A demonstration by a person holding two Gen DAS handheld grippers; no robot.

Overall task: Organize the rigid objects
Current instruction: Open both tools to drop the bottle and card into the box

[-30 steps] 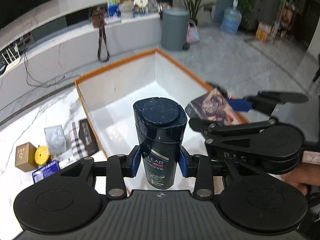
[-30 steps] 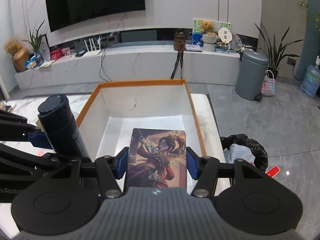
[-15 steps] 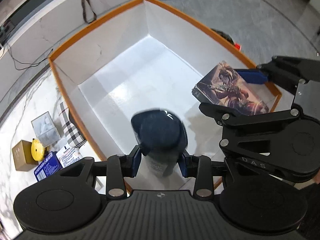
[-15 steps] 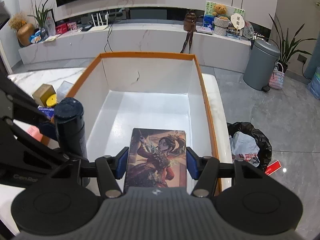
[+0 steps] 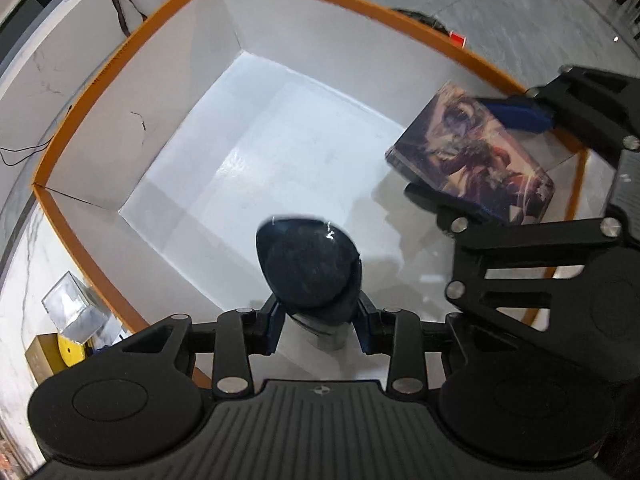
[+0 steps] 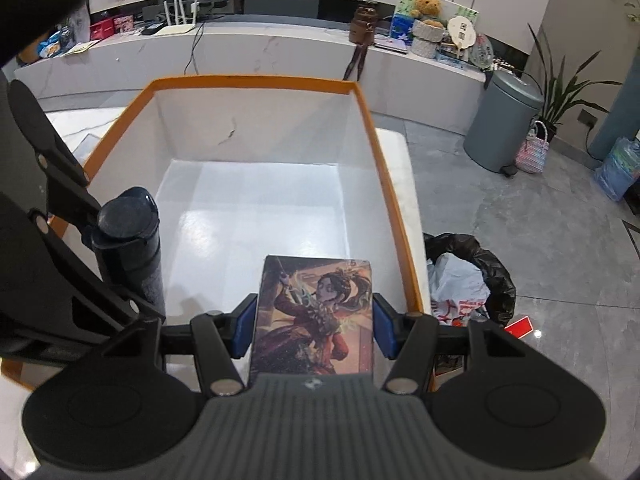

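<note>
So you've got both tools loaded. Your left gripper [image 5: 318, 322] is clamped on the dark navy shampoo bottle [image 5: 308, 268], blue pads squeezing its sides just below the cap. The bottle is smooth glossy plastic with a rounded oval flip-top; from the left wrist view you're looking almost straight down onto that cap, so the tool is pitched steeply downward over the box. In the right wrist view the bottle [image 6: 130, 240] stands upright at the box's left side, over the white floor, though I can't tell if its base is touching down.

The box [image 5: 120, 56] is a big rectangular carton, orange along the rim and outside, plain white walls inside, with a shiny white bottom that reflects the light. One wall has a small dark crack mark.

Your right gripper [image 6: 314, 330] is closed on the illustrated flat box [image 6: 316, 316], a thin rectangular case with a printed painting of a dark-haired figure in red, slightly satin finish. It's held flat, face up, pads on its long edges, sitting just inside the near right corner of the carton. That tool is angled gently down, pointing toward the carton's far wall.
</note>
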